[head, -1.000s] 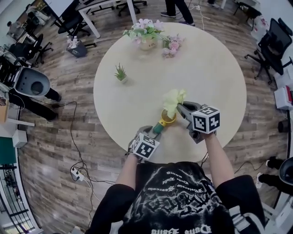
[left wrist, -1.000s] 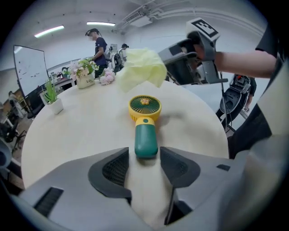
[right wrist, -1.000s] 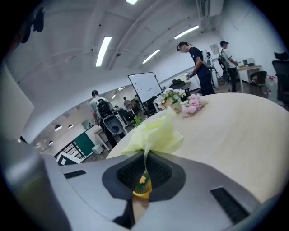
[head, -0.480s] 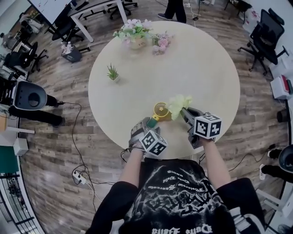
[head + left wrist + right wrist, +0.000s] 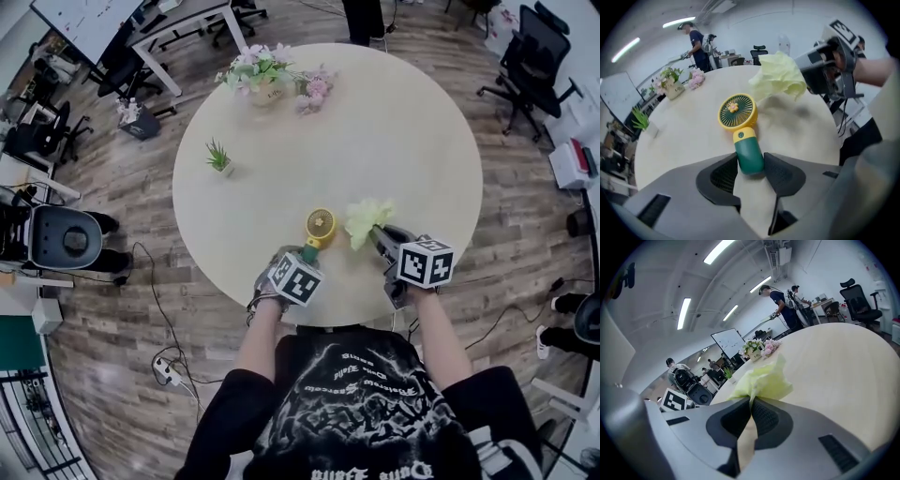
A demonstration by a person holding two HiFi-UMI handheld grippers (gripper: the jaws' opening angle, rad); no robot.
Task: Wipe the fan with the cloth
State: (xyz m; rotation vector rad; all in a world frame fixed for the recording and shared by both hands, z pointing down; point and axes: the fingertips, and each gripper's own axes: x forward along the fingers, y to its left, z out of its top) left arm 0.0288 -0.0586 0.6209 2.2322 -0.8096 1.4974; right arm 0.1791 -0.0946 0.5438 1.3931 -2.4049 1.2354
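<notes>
Since the cloth point(image 5: 367, 217) is clear of the fan point(image 5: 320, 225) at this instant, no wiping is going on, though both tools are set for it. The left gripper point(image 5: 301, 255) has just been closing its jaws. The fan's green handle point(image 5: 749, 157) is between them with both pads pressed against its sides, so I take it as gripped. The fan is near the edge of the table point(image 5: 412, 122) closest to the person. Its round yellow head points away from the gripper and its grille faces up (whether the head rests on the tabletop or is lifted a little I cannot tell). The right gripper point(image 5: 379, 234) has its jaws clamped together on the cloth, a pale yellow-green bunch that puffs out beyond the fingertips. The cloth hangs just beside the fan's head, to its right, with bare table showing between the two. In the left gripper view it throws a shadow on the table, so it is off the surface and not touching the grille.

My reading is that taking up the cloth and steadying the fan are done. As far as I can judge, the work itself is left: bringing the cloth onto the head, then rubbing the grille, the rim and probably the handle. Nothing on the fan shows whether any part has been wiped already.
</notes>
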